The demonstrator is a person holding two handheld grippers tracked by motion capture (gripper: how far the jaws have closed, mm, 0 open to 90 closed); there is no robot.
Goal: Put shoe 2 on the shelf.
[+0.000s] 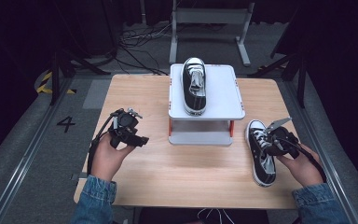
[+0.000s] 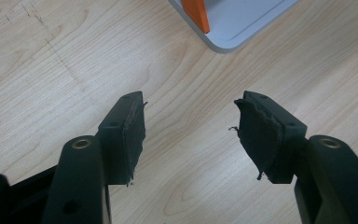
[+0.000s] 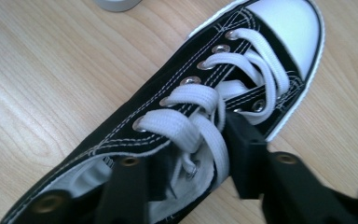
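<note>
A black lace-up sneaker [image 1: 261,163] with white laces lies on the wooden table [image 1: 191,168] at the right, toe pointing away. My right gripper [image 1: 271,139] sits over its laced top. In the right gripper view one jaw is inside the sneaker [image 3: 186,79] opening and the other outside its right side, my right gripper [image 3: 198,149] open around the eyelet flap and laces. A matching sneaker [image 1: 194,86] stands on a white raised stand [image 1: 226,93]. My left gripper [image 1: 139,138] hovers open over bare wood at the left, nothing between the jaws of my left gripper [image 2: 189,126].
The stand has orange legs [image 2: 196,14] and a lower shelf [image 1: 199,138], and its corner [image 2: 242,23] lies just ahead of the left jaws. A metal frame [image 1: 209,18] and cables lie on the floor beyond the table.
</note>
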